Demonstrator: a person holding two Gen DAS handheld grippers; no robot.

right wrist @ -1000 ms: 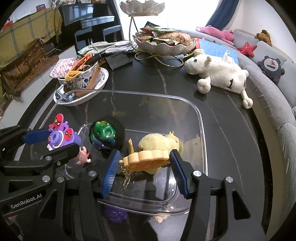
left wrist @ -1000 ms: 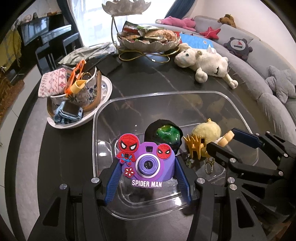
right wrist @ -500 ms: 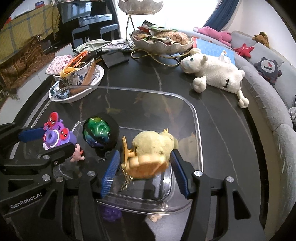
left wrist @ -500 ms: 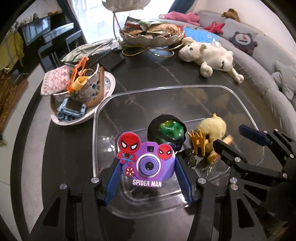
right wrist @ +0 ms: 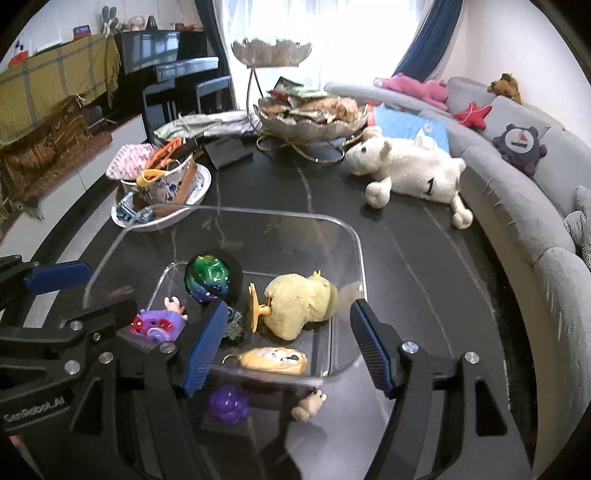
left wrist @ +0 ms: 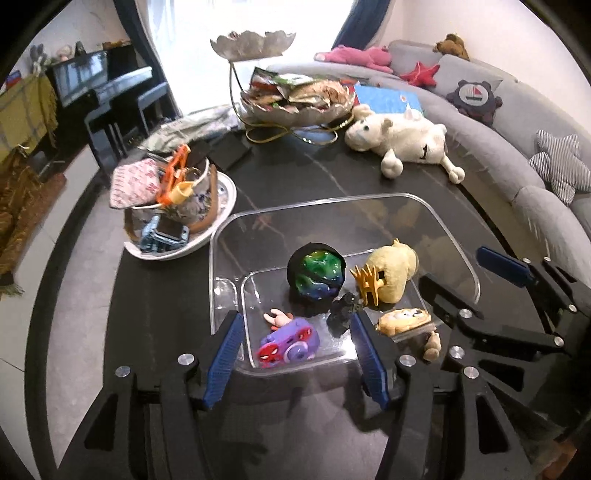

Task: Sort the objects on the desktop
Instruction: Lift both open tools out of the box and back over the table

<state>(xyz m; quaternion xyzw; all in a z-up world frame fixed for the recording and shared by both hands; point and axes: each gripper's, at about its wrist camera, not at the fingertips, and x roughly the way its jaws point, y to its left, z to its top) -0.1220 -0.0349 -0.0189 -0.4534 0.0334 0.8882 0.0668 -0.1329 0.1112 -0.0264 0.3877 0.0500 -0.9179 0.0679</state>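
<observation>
Between the spread, empty fingers of the left gripper [left wrist: 295, 354] lies the purple Spider-Man toy camera [left wrist: 290, 341], on the floor of the clear plastic bin [left wrist: 448, 236]. Just beyond it sit a small pink figure [left wrist: 277, 318] and a green-blue ball [left wrist: 319, 275]. Ahead of the right gripper [right wrist: 286, 345], likewise wide apart and holding nothing, rests the tan cookie keychain [right wrist: 275, 359], with the yellow plush [right wrist: 301, 304] behind it in the same bin

You face a bright curtained window [right wrist: 325, 33]; a curved grey fabric sofa [right wrist: 517, 184] runs right, a glossy black piano [right wrist: 166, 55] stands left.
</observation>
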